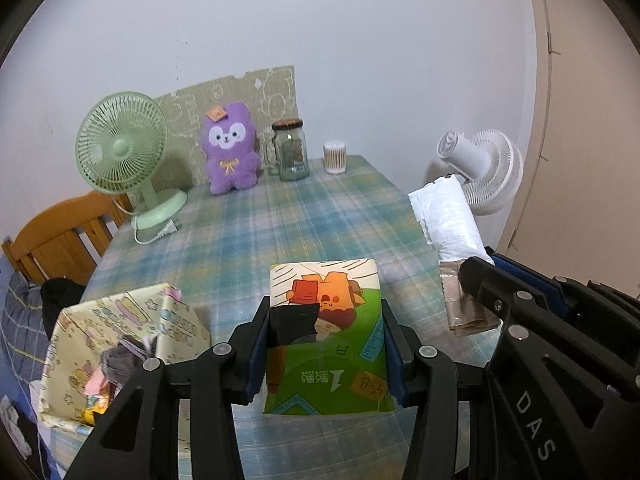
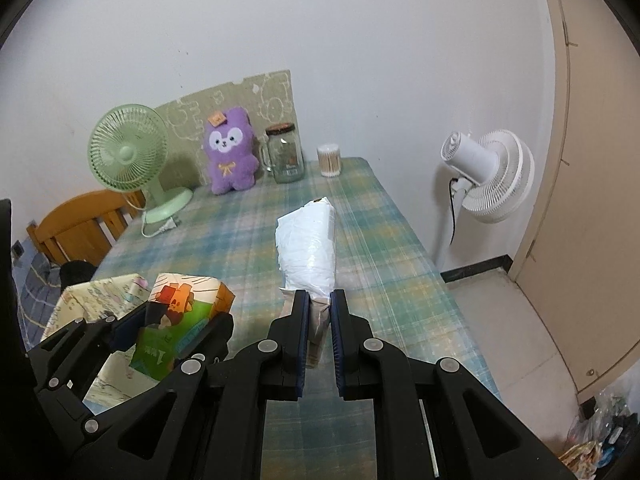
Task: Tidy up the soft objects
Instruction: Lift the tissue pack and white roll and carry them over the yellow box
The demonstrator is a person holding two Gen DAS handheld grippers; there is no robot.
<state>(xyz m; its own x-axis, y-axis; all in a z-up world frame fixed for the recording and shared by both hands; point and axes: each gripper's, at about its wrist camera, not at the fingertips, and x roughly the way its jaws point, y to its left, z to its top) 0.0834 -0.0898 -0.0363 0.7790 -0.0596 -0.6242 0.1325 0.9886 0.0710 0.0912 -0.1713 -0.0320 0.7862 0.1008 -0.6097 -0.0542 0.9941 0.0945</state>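
My left gripper (image 1: 326, 312) is shut on a green and orange cartoon tissue pack (image 1: 324, 336) and holds it above the plaid table (image 1: 280, 224); it also shows in the right wrist view (image 2: 176, 320). My right gripper (image 2: 319, 300) is shut on the end of a white plastic-wrapped pack (image 2: 308, 244), which sticks out forward over the table; the pack also shows in the left wrist view (image 1: 446, 220). A yellow patterned fabric bin (image 1: 120, 352) with soft items inside stands at the left, beside the left gripper.
A green desk fan (image 1: 124, 156), a purple plush (image 1: 230, 148), a glass jar (image 1: 290, 150) and a cotton swab tub (image 1: 335, 157) line the table's far edge. A white floor fan (image 2: 486, 176) stands right of the table. A wooden chair (image 1: 60, 236) is left.
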